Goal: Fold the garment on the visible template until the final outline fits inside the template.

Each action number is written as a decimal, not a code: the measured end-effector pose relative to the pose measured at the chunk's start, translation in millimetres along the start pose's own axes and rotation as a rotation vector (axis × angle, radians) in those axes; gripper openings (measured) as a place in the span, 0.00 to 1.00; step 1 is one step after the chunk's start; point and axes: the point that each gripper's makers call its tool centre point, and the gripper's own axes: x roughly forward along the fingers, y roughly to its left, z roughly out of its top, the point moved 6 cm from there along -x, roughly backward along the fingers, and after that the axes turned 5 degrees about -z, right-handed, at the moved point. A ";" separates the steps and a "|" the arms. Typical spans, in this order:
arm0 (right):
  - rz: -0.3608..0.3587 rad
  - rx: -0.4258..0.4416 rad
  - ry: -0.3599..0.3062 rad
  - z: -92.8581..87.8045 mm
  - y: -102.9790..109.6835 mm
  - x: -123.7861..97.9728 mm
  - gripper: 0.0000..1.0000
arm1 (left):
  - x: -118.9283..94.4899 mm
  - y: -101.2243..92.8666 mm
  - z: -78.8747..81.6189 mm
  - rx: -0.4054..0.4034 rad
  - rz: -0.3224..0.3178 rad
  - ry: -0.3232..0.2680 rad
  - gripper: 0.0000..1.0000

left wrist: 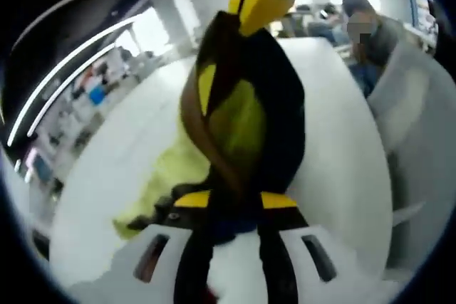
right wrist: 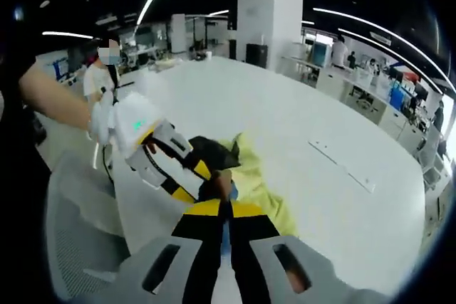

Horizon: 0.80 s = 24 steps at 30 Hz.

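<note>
Your left gripper view sits tight against the garment (left wrist: 242,119). Your right gripper view looks down across the table (right wrist: 342,126). Both share that garment.

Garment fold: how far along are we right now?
Early stage. Done: both grippers have hold of the garment, a yellow and dark piece on the white table. In hand: the left gripper and right gripper pinch it close together, and the left gripper view shows the cloth lifted and hanging bunched. Left: laying it flat and folding it; I cannot make out a template outline.
</note>
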 end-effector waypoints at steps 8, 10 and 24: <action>-0.011 0.006 0.002 -2.4 -2.4 -1.5 0.03 | 0.5 9.0 3.0 -0.032 0.037 0.013 0.00; -0.014 0.010 0.002 -2.9 -3.4 -1.8 0.03 | -0.8 10.8 3.2 -0.052 0.041 0.008 0.00; -0.047 0.009 -0.021 3.8 -6.3 -10.5 0.03 | -50.8 33.2 11.9 -0.272 0.119 -0.088 0.00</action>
